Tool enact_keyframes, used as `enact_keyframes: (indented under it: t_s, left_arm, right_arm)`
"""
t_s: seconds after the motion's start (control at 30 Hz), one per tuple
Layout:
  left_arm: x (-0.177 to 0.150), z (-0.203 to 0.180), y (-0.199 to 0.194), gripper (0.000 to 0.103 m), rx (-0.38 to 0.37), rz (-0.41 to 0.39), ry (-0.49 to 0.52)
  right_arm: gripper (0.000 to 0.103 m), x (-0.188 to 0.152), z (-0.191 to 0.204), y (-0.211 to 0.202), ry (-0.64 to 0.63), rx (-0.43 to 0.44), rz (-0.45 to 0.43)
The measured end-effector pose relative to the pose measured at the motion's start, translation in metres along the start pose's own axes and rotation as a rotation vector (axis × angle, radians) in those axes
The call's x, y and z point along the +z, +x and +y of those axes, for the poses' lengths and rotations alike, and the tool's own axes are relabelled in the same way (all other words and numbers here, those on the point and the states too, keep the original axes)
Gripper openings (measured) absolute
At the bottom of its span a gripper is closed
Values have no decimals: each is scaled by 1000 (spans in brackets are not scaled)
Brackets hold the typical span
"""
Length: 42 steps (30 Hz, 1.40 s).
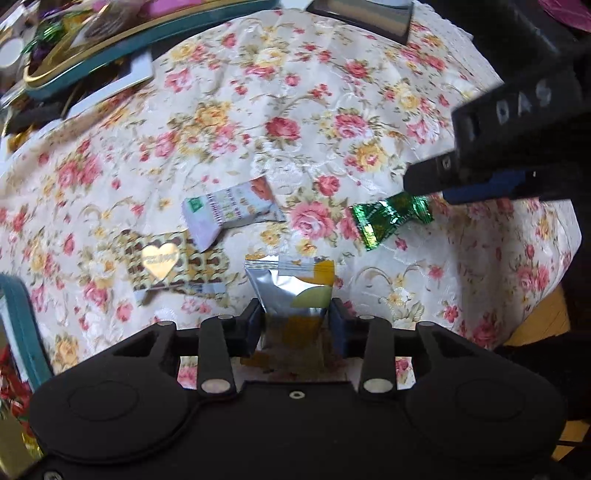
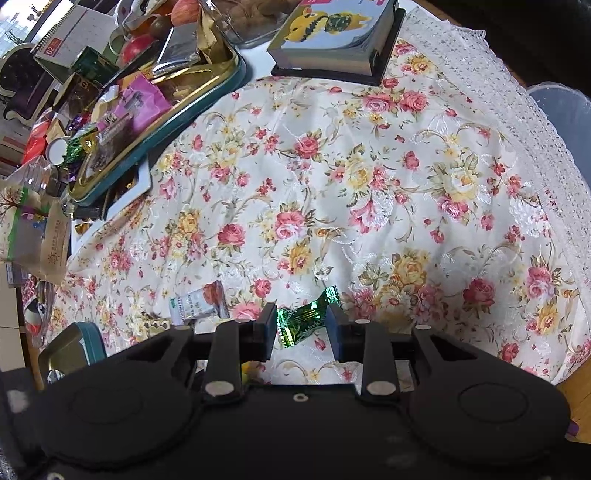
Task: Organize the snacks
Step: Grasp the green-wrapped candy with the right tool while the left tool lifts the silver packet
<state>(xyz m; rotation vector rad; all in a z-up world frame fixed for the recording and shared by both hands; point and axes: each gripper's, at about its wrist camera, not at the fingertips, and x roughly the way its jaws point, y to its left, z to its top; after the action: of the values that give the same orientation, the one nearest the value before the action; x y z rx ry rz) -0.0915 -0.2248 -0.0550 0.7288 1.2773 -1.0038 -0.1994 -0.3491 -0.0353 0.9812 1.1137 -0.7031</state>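
The left gripper points steeply down at the table, which is covered in a cream cloth printed with pink and yellow roses. Its fingers are about half open and closed in against both sides of a silver snack packet with a yellow band and a pale green patch; the pads press on the packet's edges, so it is gripped.

Just beyond that packet lie a brown-and-gold patterned wrapper with a gold heart and, partly overlapping its upper edge, a white snack bar wrapper with a green mark and an orange picture.

The right gripper also points steeply down, near the cloth's right side. Its fingers are fairly narrow, and a green foil candy lies on the cloth between them. The left finger's pad looks to be at the candy's edge, while a sliver of cloth shows beside the right one; I cannot tell whether the pads actually press on it. In the left wrist view the same candy sits under the right gripper's tips.

At the far left of the table stands a teal tin tray with a gold rim, heaped with mixed wrapped snacks. A thick block of paper with a yellow cartoon figure rests at the far edge.
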Motion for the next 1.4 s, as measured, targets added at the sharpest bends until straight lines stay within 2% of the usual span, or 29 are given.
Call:
enact_keyframes:
  t_s: [0.17,0.5,0.57,1.03,1.1,1.2,1.23,1.27,1.4]
  left_arm:
    - [-3,10,-17,46,44,-20,-58]
    - [-6,32,-38,46,25,-26,-164]
    - [-6,34,-42,46,19,-33,-176]
    - [-5,46,-53,46,22,-47,-232]
    - [-5,47,-53,46,25,-48,-236]
    - [-5,48,-54,46,28,-48,-242]
    - [-5,48,-54,46,28,-48,-243]
    - [-5,49,-54,46,29,-48,-245]
    - [-5,50,-55,46,32,-51,-251]
  right_arm:
    - [34,-4,5,14,-41,-24,9]
    - [35,-13,26,37,-166,-118,-18]
    - [42,-16,28,42,-186,-136,-19]
    - [49,-30,47,52,-305,-209,-76]
    - [47,-35,52,54,-354,-240,-93]
    - [38,-38,52,52,-363,-235,-102]
    - [33,-37,51,52,-357,-230,-101]
    - [22,-35,49,51,-343,-224,-100]
    - [20,-23,35,47,-247,-170,-72]
